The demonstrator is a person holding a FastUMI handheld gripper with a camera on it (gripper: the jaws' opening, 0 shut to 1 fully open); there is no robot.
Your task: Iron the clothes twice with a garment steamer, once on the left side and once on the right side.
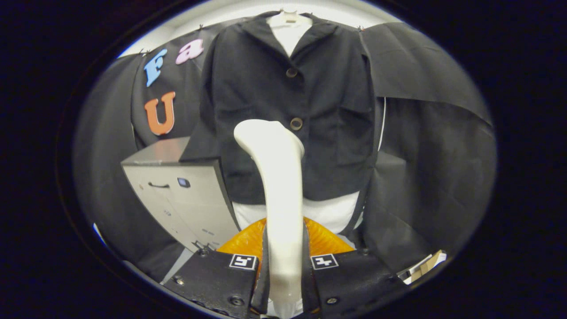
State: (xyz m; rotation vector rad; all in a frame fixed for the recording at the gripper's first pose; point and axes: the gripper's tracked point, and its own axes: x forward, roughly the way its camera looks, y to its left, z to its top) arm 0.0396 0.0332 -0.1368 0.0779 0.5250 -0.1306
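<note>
One tool in hand: the gripper [284, 274] holds a garment steamer [277, 177] by its handle, which rises from between the fingers and ends in a head turned toward the clothing.
Fingers: pressed in from both sides against the steamer handle, pinching it; no gap shows between them and the handle.
Garment: a dark jacket [288, 115] hangs on a hanger [287, 18] beyond the fingers, front facing the camera, two buttons down the middle, a white lining or shirt [328, 212] showing at collar and hem.
Steamer position: the head stands before the jacket's lower middle, just beside the lower button [296, 123]; whether it touches the cloth cannot be told.
Step in hand, as judged: a pass over the jacket front. Which side is being done, and how many passes are complete, cannot be told.
Doing it well: shift the head off the centre line onto one front panel, keep its face flat to the cloth, travel the panel in one steady line, then repeat on the other panel. Steer clear of the buttons and keep the grip firm so the handle does not twist.
Containers: a grey cabinet [181, 195] with a drawer handle stands left of the jacket, closed; contents hidden.
Other: an orange object [328, 241] lies just ahead of the fingers, behind the handle; its nature is unclear.
</note>
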